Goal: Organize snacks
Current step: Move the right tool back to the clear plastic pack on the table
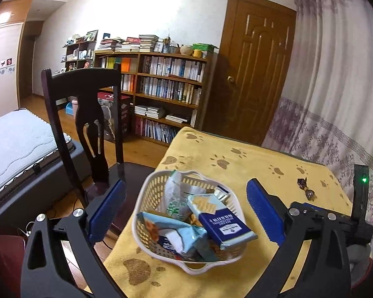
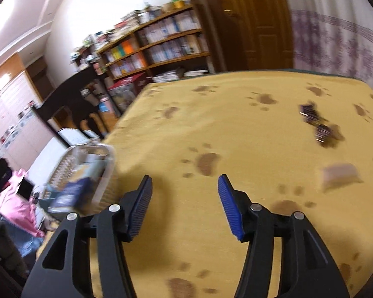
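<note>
Clearly the white basket (image 1: 146, 198) sits at the near left corner of the table so that packets can be dropped into it from either side, and it already holds several: a dark blue foil bar (image 1: 226, 226) propped on the rim, a pale blue crinkled packet (image 1: 176, 236) and a thin clear wrapper standing upright behind them. The basket is moulded plastic with a lattice wall and a wavy rim, resting on a soft yellow cloth (image 1: 248, 164) printed with brown paw marks. The left gripper (image 1: 185, 209) hangs over the basket with its ribbed blue pads spread wide to either side, holding nothing. The right gripper (image 2: 185, 206) is likewise open and empty above bare cloth. Two snacks are not yet gathered: a dark twist-wrapped candy (image 2: 315, 121) farther out, and a small pale packet (image 2: 340, 175), too blurred to describe, nearer its right.
</note>
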A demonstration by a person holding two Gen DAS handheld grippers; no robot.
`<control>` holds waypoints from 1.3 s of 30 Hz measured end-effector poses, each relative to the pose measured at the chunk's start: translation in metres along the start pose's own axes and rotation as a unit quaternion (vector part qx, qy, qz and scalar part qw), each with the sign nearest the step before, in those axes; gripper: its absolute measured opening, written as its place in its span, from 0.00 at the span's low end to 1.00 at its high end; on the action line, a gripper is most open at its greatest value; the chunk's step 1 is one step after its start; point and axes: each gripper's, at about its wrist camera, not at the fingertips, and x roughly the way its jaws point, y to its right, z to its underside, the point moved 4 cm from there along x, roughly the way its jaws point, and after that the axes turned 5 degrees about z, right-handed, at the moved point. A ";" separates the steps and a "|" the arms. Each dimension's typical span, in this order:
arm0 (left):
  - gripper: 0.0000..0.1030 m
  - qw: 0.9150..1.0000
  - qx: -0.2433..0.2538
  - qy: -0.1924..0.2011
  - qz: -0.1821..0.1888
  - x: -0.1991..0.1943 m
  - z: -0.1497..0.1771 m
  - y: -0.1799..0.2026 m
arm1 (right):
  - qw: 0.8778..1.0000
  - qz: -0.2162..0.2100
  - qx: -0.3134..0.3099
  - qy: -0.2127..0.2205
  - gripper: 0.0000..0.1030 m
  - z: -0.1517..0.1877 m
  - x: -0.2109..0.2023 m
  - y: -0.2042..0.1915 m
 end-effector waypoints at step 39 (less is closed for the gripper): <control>0.97 0.999 0.041 -0.030 0.015 0.019 0.013 0.035 | 0.973 0.219 0.069 -0.036 0.41 -0.028 0.066 0.175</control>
